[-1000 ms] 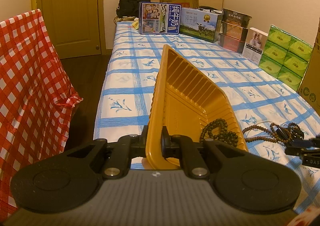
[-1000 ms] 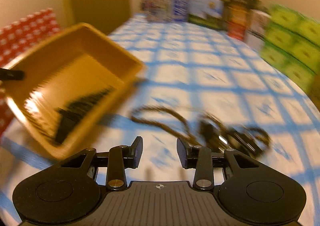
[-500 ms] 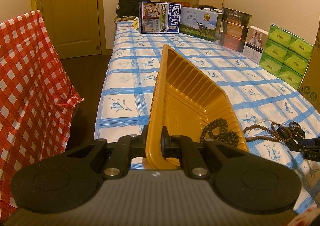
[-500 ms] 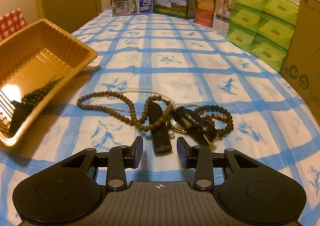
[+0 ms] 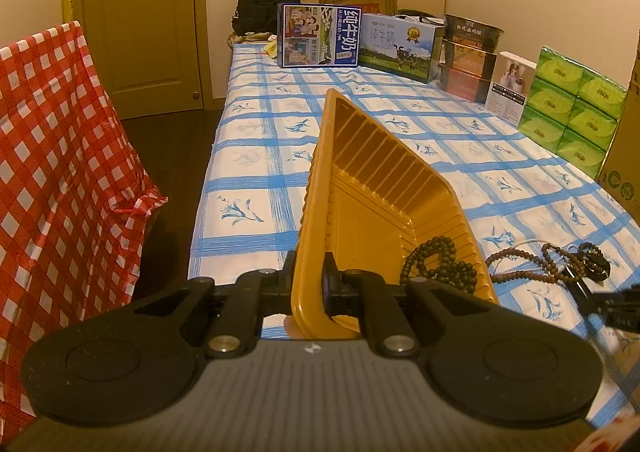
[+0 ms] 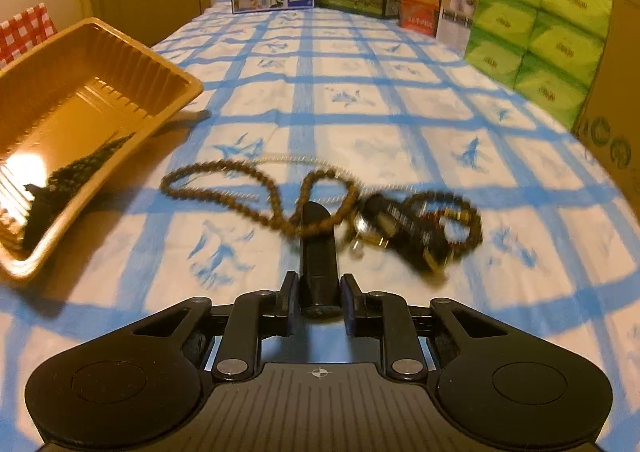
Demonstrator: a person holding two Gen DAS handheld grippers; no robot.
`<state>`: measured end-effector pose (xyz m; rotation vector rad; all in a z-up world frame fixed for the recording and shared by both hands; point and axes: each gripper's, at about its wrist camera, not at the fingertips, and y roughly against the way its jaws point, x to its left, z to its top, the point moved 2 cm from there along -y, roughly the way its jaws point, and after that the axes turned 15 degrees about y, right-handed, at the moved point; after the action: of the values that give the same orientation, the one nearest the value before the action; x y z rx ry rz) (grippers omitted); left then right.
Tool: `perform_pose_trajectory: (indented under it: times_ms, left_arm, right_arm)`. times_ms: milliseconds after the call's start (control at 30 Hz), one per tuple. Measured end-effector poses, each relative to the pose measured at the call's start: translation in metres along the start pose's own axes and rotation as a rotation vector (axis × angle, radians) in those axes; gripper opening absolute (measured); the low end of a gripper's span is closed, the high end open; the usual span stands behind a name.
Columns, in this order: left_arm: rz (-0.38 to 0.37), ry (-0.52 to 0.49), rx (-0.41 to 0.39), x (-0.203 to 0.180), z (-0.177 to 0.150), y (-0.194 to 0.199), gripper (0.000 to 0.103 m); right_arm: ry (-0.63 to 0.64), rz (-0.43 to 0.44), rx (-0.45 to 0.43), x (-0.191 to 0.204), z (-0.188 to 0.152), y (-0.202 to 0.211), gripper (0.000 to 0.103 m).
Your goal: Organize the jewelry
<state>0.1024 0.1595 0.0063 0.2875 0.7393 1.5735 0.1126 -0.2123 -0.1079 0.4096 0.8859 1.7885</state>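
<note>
My left gripper (image 5: pixel 308 284) is shut on the near rim of a tilted yellow plastic tray (image 5: pixel 360 175). A dark bead string (image 5: pixel 440 264) lies in the tray's low corner. The tray also shows in the right wrist view (image 6: pixel 80 99). My right gripper (image 6: pixel 318 302) is closed around a black watch strap (image 6: pixel 318 248). The strap belongs to a tangle on the blue-checked bedsheet: a brown bead necklace (image 6: pixel 224 187), a thin pearl chain (image 6: pixel 280 159), a gold-cased watch (image 6: pixel 400 232) and a dark bead bracelet (image 6: pixel 464 219). The tangle also shows in the left wrist view (image 5: pixel 560 260).
Milk cartons (image 5: pixel 320 35), stacked boxes (image 5: pixel 468 55) and green tissue packs (image 5: pixel 572 107) line the far and right sides of the bed. A cardboard box (image 6: pixel 616 91) stands at the right. A red-checked cloth (image 5: pixel 52 171) hangs left of the bed edge.
My right gripper moved forward onto the watch strap and its fingers closed around it. The left gripper and the tray have stayed still.
</note>
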Motion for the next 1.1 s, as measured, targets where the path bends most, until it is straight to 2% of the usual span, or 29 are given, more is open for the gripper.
perform_pose_trajectory:
  times_ms: [200,333,467,667,900,1100]
  left_arm:
    - [0.001,0.002,0.0,-0.001,0.0,0.0,0.009]
    - [0.001,0.002,0.0,-0.001,0.0,0.0,0.009]
    - [0.001,0.001,0.0,-0.001,0.0,0.0,0.009]
    - [0.001,0.0,0.0,-0.002,-0.001,0.0,0.009]
    - [0.0,0.001,-0.001,-0.003,0.0,0.0,0.009]
    - [0.0,0.001,0.0,-0.003,0.0,0.0,0.009]
  right_arm:
    - [-0.081,0.104,0.009,0.012,-0.014,0.026,0.022]
    - [-0.121,0.157,-0.024,0.018,-0.008,0.038,0.022]
    - [-0.085,0.227,-0.078,0.037,0.019,0.043,0.022]
    - [-0.011,0.37,-0.156,0.086,0.07,0.035,0.022]
    - [0.084,0.469,-0.159,0.135,0.099,0.012,0.022]
    - [0.095,0.493,-0.124,0.149,0.1,-0.008,0.022]
